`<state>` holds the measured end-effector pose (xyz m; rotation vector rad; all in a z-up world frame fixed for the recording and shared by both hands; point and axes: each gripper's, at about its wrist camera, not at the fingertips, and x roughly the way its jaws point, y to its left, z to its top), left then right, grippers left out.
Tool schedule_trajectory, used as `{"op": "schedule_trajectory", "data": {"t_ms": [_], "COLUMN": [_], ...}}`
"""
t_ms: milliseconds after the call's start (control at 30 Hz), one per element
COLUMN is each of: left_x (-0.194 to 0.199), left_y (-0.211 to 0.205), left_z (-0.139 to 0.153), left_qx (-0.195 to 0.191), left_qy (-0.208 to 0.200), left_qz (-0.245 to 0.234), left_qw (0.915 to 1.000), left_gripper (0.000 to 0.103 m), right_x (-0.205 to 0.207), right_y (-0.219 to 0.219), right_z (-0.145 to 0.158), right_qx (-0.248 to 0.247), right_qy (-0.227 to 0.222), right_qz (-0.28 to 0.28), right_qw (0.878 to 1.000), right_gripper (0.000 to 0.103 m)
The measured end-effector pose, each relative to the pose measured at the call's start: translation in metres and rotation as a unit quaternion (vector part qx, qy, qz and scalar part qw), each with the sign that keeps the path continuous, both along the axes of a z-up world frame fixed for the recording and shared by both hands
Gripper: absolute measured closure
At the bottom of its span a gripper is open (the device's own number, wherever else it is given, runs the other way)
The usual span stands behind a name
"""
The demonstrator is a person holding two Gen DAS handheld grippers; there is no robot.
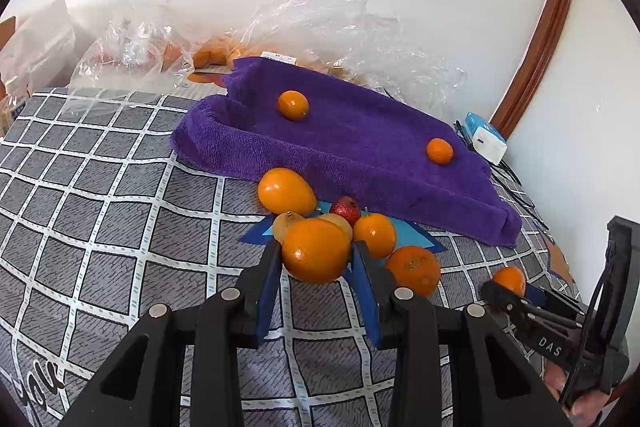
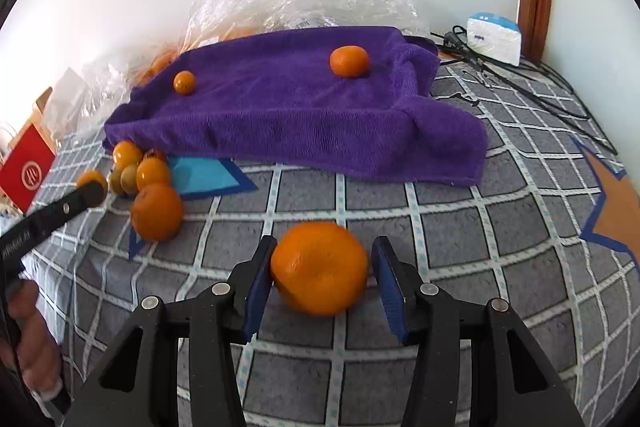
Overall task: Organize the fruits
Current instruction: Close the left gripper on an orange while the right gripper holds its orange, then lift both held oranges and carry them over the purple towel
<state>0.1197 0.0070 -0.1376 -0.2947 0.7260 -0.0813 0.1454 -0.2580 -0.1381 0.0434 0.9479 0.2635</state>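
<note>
My left gripper [image 1: 316, 259] has its blue pads pressed on both sides of a large orange [image 1: 316, 250] at the near edge of the fruit pile, so I judge it clenched on that fruit. My right gripper [image 2: 320, 267] sits around a blurred mandarin [image 2: 320, 267] on the checked tablecloth [image 2: 460, 247]; its left pad touches the skin, a gap shows on the right, so it reads as released. These fruits should handle firm but slightly yielding, with smooth, waxy skin that may roll or slip, so I would take each across its widest middle with gentle pressure to avoid bruising. Counting: two small oranges rest on the purple towel [image 1: 360, 147], one far left [image 1: 293, 105] and one right [image 1: 439, 151]. Beside the towel's near edge, the pile holds five orange fruits including my held one, two yellowish ones, and one small red fruit [image 1: 346, 209]; others may be hidden. More oranges sit bagged in clear plastic [image 1: 132, 55] far behind.
</note>
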Motion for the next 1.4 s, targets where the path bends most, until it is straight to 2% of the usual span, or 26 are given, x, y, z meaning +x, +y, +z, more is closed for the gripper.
{"op": "schedule_trajectory", "data": {"t_ms": [200, 233, 567, 833, 900, 1033, 1233, 1400], "left_x": [-0.002, -0.003, -0.007, -0.005, -0.006, -0.006, 0.012, 0.039], "left_y": [-0.002, -0.002, -0.002, 0.007, 0.008, 0.013, 0.011, 0.017], "left_z": [0.003, 0.003, 0.009, 0.012, 0.015, 0.033, 0.076, 0.096], "left_qx": [0.006, 0.005, 0.003, -0.025, -0.01, -0.013, 0.042, 0.049], "left_qy": [-0.011, -0.012, -0.027, -0.024, -0.02, -0.02, -0.05, -0.074], "left_qz": [0.0, 0.0, 0.005, 0.012, 0.022, 0.02, 0.018, 0.034], "left_qw": [0.9999, 0.9999, 0.9996, 0.9993, 0.9995, 0.9995, 0.9977, 0.9954], "left_gripper": [0.069, 0.069, 0.069, 0.069, 0.069, 0.069, 0.069, 0.069], "right_x": [-0.004, -0.004, -0.007, -0.002, 0.0, 0.011, 0.035, 0.066], "right_y": [0.001, -0.001, -0.019, -0.03, -0.033, -0.035, -0.027, -0.018], "right_z": [0.0, 0.0, 0.004, 0.01, 0.018, 0.039, 0.058, 0.069], "right_qx": [-0.012, -0.009, 0.039, 0.059, 0.066, 0.066, 0.041, 0.037], "right_qy": [-0.001, -0.001, -0.019, -0.019, -0.025, -0.043, -0.065, -0.075], "right_qz": [0.001, 0.001, -0.035, -0.055, -0.061, -0.063, -0.049, -0.049], "right_qw": [1.0, 1.0, 0.998, 0.997, 0.996, 0.995, 0.996, 0.995], "right_gripper": [0.057, 0.06, 0.061, 0.061, 0.061, 0.061, 0.061, 0.061]}}
